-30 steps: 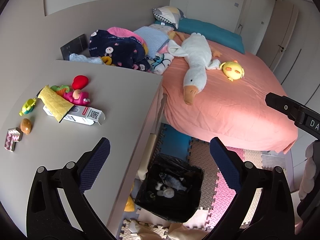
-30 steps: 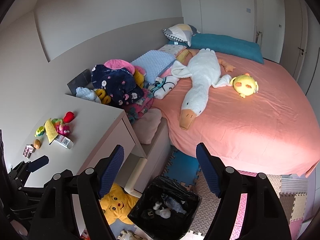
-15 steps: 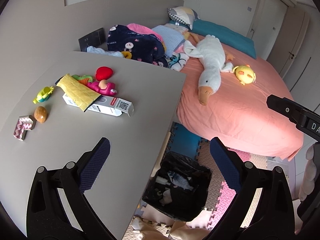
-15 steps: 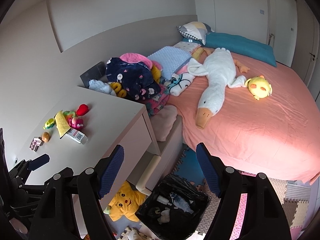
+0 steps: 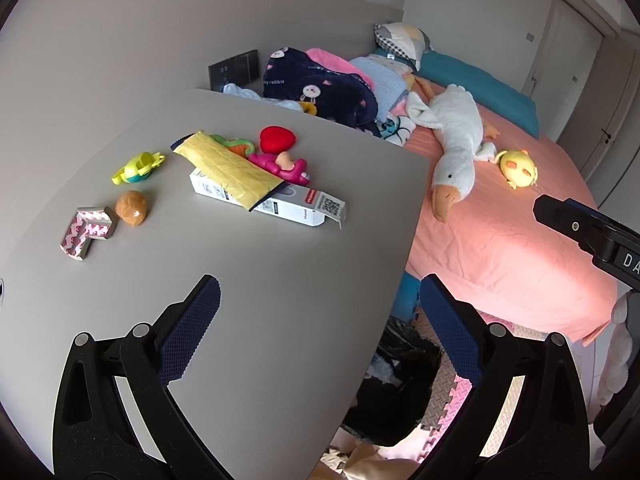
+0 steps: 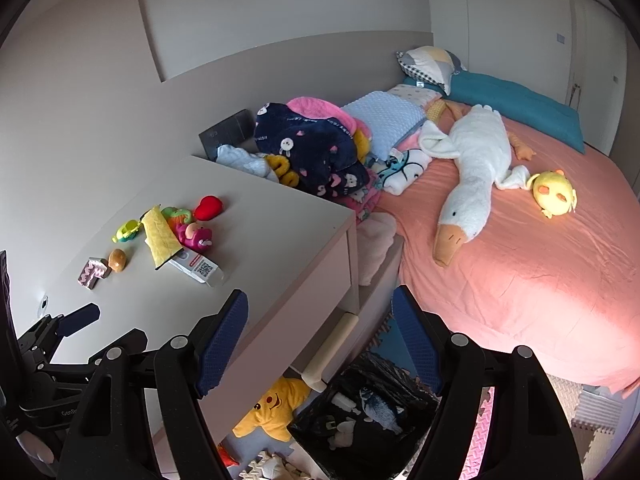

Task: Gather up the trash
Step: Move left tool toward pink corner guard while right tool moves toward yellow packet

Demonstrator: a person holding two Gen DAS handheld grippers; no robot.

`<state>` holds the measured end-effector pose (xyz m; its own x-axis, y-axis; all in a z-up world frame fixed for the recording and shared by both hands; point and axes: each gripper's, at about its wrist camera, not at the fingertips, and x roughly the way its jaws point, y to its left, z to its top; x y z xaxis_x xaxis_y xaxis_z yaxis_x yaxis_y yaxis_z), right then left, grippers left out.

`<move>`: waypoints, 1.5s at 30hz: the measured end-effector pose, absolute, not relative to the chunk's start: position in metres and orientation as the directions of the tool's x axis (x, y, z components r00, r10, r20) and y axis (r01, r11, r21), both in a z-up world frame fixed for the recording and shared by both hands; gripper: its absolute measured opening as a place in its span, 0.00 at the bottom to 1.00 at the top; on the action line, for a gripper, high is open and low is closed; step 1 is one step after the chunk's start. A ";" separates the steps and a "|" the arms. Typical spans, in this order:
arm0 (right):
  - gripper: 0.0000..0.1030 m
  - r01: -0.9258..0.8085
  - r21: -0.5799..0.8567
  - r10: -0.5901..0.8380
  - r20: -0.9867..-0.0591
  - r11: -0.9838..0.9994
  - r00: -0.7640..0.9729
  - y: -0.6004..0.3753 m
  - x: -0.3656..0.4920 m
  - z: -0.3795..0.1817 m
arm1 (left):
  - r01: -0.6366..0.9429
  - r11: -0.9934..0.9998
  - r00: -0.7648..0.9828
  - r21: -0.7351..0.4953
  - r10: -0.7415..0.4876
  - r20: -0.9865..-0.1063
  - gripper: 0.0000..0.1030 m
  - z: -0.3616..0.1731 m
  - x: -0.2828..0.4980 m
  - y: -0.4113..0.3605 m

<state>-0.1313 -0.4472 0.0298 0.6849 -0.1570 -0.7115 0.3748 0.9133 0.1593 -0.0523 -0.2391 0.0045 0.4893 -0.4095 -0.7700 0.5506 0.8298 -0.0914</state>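
Left hand-held gripper [image 5: 320, 300], jaws wide, has advanced over desk [image 5: 280, 280] toward carton [image 5: 268, 200].

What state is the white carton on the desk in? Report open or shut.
Open. The white carton lies flat on the desk, its end flap hanging loose; a yellow packet rests across it.

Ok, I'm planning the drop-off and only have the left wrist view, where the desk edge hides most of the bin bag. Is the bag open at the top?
Observer: Yes. The black bin bag gapes upward, with a fish-printed packet and white scraps inside.
Operator: Anything on the floor beside it?
Observer: A yellow star plush lies under the desk, right next to the bag.
Operator: And the right tool?
Observer: The right tool is open and holds nothing; it is pointed at the desk's corner, with the bag below it.
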 end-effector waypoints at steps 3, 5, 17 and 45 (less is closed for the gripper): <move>0.73 0.355 0.161 -0.140 -0.713 0.921 0.687 -0.439 -0.121 0.030 | 0.533 0.841 0.498 -0.087 -0.396 -0.771 0.94 0.004 -0.047 -0.227; 0.73 0.342 0.162 -0.129 -0.713 0.926 0.689 -0.432 -0.114 0.030 | 0.521 0.849 0.505 -0.085 -0.387 -0.771 0.94 0.004 -0.045 -0.218; 0.73 0.244 0.165 -0.052 -0.721 0.956 0.691 -0.385 -0.072 0.026 | 0.438 0.896 0.538 -0.071 -0.324 -0.778 0.94 0.001 -0.024 -0.164; 0.73 0.133 0.165 0.045 -0.773 0.977 0.632 -0.318 0.046 -0.001 | 0.283 0.959 0.559 -0.029 -0.189 -0.807 0.94 -0.026 0.064 -0.081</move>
<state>0.0464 -0.3176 -0.0009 0.6324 0.0446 -0.7734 0.1328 0.9773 0.1649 0.0641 -0.0806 -0.0261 0.5594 -0.1893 -0.8070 0.2833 0.9586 -0.0285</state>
